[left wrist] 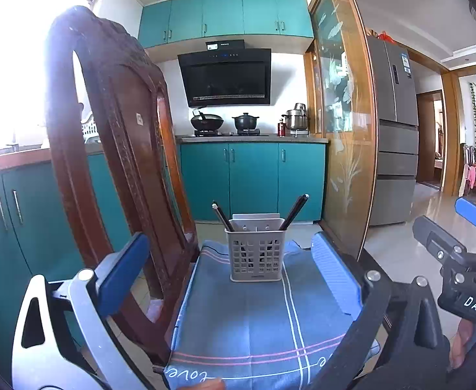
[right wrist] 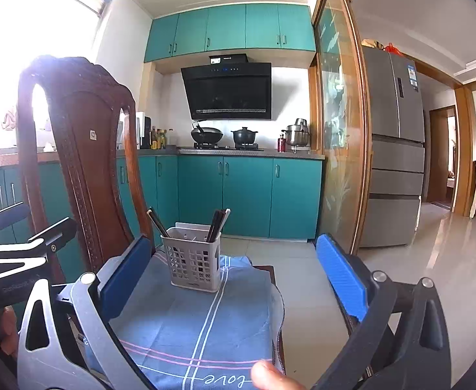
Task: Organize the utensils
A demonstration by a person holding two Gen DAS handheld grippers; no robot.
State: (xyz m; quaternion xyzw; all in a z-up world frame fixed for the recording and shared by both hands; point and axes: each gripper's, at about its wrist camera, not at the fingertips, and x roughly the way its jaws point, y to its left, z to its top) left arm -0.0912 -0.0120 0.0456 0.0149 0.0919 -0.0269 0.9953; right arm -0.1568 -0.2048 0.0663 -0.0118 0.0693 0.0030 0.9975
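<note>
A grey slotted utensil basket [left wrist: 255,256] [right wrist: 194,266] stands upright on a blue striped cloth [left wrist: 238,318] [right wrist: 186,325] spread over a chair seat. Dark chopsticks [left wrist: 294,211] [right wrist: 216,222] lean out of it to both sides. My left gripper [left wrist: 229,239] is open and level, a little short of the basket, with nothing between its blue pads [left wrist: 124,273]. My right gripper [right wrist: 234,239] is open too, with the basket ahead and slightly left of it. Each gripper shows at the edge of the other's view: the right gripper [left wrist: 449,224], the left gripper [right wrist: 39,224].
The carved wooden chair back [left wrist: 114,146] [right wrist: 85,162] rises just left of the basket. Beyond lie the tiled floor [right wrist: 302,292], teal cabinets [left wrist: 254,178], a stove with pots, a glass partition [left wrist: 345,130] and a fridge on the right. A person's fingertip [right wrist: 270,373] shows at the bottom.
</note>
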